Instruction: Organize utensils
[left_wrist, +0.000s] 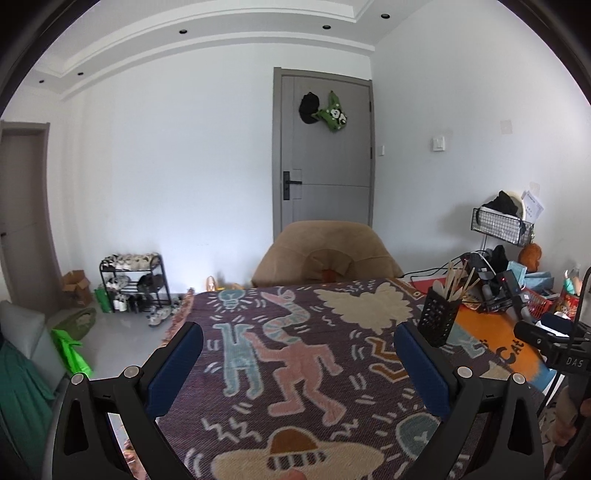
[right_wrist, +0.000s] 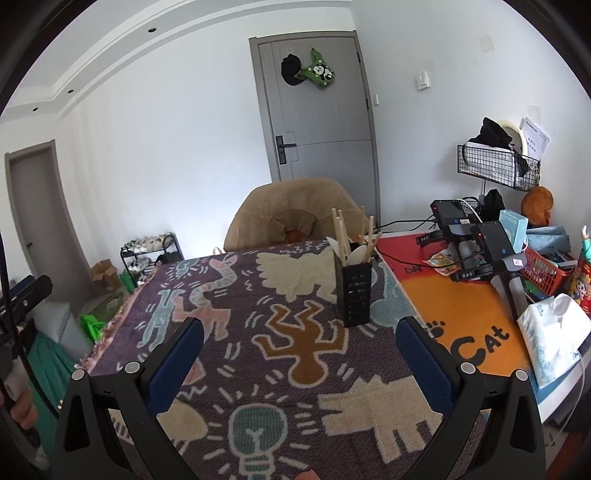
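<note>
Both grippers hang over the patterned blanket with nothing in them. The left gripper has its blue-padded fingers spread wide, and only the woven cartoon figures show in the gap between them. Same on the other side: the right gripper has its fingers wide apart, with just an orange-brown figure on the cloth between them.

The thing that matters is the black perforated utensil holder. It stands upright on the blanket, out past the right gripper's fingertips and a bit toward its right finger, not touching either one. In the left wrist view the same holder sits just beyond the tip of the left gripper's right finger, outside the gap. Wooden chopsticks and pale spoons poke out of its top, leaning at different angles — I can't count them cleanly.

Further out, past the holder and off toward the right fingers, there's an orange mat with "Cat" printed on it, some black camera gear, a red basket and a white plastic bag. Straight ahead of both sets of fingers, beyond the far edge of the blanket, is a tan chair and behind it a grey door.

At the right edge of the left view, part of the other gripper's black body marked "DAS" is visible.
</note>
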